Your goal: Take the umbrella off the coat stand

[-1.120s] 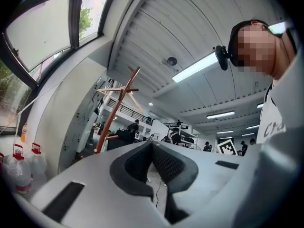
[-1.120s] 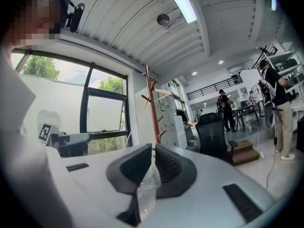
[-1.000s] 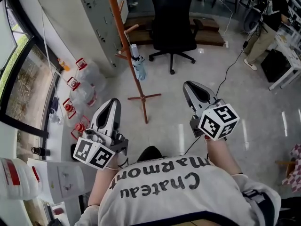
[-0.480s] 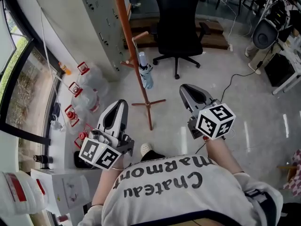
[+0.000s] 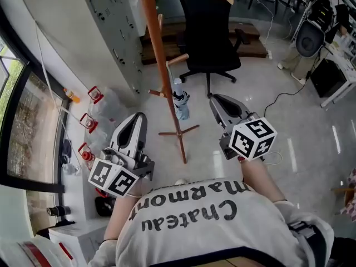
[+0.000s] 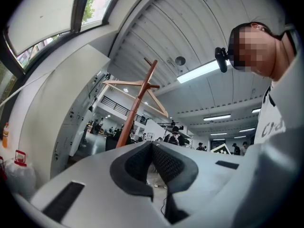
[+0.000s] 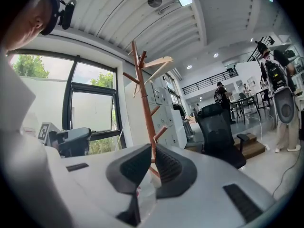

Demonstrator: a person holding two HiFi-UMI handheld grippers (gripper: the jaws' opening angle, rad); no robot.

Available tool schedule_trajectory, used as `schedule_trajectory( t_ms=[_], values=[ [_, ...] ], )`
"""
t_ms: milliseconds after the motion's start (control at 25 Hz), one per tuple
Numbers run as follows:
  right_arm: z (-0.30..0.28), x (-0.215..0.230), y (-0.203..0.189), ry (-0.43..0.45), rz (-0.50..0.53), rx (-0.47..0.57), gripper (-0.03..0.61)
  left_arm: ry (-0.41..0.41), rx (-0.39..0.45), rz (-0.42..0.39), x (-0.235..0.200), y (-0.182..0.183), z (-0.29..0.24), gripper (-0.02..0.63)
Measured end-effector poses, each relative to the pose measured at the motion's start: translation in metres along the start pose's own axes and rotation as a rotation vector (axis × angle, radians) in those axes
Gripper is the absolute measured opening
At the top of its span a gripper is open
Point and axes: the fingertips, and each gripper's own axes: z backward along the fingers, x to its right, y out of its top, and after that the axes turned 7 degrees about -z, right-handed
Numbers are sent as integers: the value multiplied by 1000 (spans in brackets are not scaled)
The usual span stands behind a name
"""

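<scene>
You are on the approach: neither claw has reached the umbrella [image 5: 179, 100] yet. It hangs low on the coat stand [image 5: 158, 49], close against the right side of the pole as the head view shows it, above the stand's feet. Your right claw [image 5: 218, 100] is the nearer one, just beside the umbrella but apart from it. Your left claw [image 5: 137, 120] sits on the other side of the pole. Both claws are clenched with nothing between the pads. The next move calls for opening one, most likely the right, bringing it around the umbrella's folded body or its top end, then lifting the umbrella up off its peg. The umbrella is short and folded, pale blue, with a dark band near the middle and a light-coloured end on top. Which peg carries it is hard to tell from here. A black office chair [image 5: 208, 32] stands beyond the stand, clear of your reach path.
</scene>
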Motion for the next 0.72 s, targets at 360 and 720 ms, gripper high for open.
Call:
schedule_trajectory(
  t_ms=[360,720],
  values=[
    [-61,19,-18,-100,2,-28,42,-73,18,-15,-61,11,-26,23],
    [-104,19,-69,-40,49,-127,219,-68,-14,39,-90,-12,-31,23]
  ],
)
